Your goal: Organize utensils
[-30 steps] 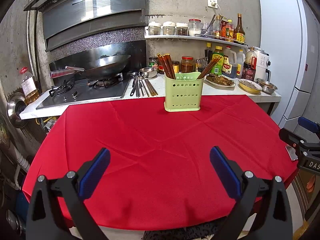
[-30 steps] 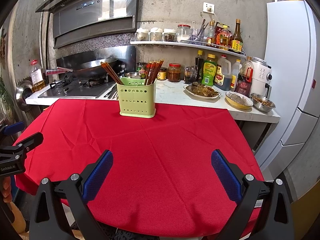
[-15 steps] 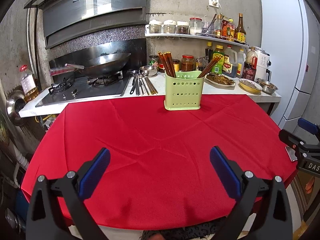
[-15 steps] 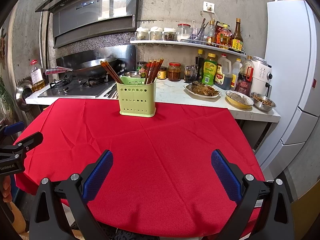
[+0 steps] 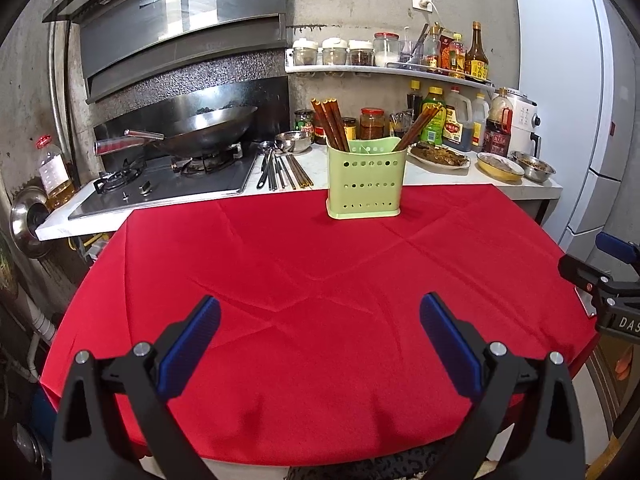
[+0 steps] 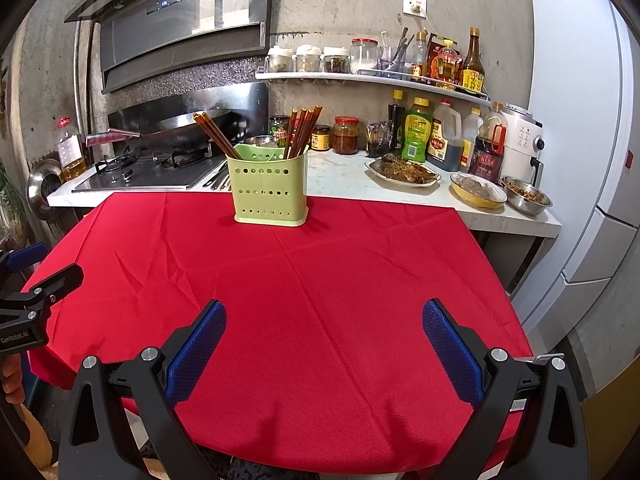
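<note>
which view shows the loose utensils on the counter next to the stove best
The left wrist view: the loose utensils lie in plain sight on the counter. In the right wrist view the green holder hides most of them.

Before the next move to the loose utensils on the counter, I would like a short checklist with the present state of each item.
1. Left claw open and empty: ok.
2. Right claw open and empty: ok.
3. Green holder upright at the far edge of the red tablecloth: ok.
4. Loose utensils visible on the counter beside the stove, left of the holder: ok.
5. Free room in the holder next to the chopsticks: cannot tell, its inside is hidden.
6. Path over the cloth to the holder free of objects: ok.
</note>
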### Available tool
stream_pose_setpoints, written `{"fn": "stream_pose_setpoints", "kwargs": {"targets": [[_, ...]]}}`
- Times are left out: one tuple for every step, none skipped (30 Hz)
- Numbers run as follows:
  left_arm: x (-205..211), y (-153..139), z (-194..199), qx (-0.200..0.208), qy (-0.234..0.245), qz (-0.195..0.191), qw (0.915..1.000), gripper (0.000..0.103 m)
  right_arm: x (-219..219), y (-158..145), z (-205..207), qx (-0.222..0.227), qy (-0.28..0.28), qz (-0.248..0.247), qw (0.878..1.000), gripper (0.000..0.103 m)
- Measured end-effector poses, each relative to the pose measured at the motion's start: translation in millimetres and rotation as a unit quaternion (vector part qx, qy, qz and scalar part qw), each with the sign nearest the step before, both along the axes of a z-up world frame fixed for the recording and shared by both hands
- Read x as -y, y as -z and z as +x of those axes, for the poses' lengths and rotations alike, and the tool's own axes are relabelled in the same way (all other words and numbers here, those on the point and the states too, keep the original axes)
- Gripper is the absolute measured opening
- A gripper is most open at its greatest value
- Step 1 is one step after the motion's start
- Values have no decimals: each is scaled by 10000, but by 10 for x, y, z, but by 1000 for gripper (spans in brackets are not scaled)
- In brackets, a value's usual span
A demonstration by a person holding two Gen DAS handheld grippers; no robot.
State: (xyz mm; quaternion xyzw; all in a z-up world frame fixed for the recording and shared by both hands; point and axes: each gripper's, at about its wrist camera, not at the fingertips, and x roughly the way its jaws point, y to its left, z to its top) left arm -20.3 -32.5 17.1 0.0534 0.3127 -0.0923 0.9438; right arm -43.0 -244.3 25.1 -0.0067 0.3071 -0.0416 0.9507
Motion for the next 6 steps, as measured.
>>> {"fn": "stream_pose_setpoints", "kwargs": {"targets": [[5, 12, 21, -51, -27, 33, 10000, 97, 19, 1, 12, -3, 6, 10, 10000, 97], [12, 35, 42, -92, -97, 107, 9999, 97, 17, 9, 20, -11, 14, 20, 10000, 97], [6, 46, 56, -114, -130, 129, 9998, 97, 28, 12, 34, -21, 15, 28, 10000, 97], [0, 61, 78, -159, -160, 132, 9997, 97, 40, 14, 48, -26, 15, 37, 10000, 97], [-10, 80, 103, -220, -180, 103, 9995, 97, 39, 21, 59, -34, 11, 52, 10000, 97], [-16, 89, 118, -246, -192, 96, 9995, 97, 50, 26, 70, -46, 10, 59, 10000, 97]]}}
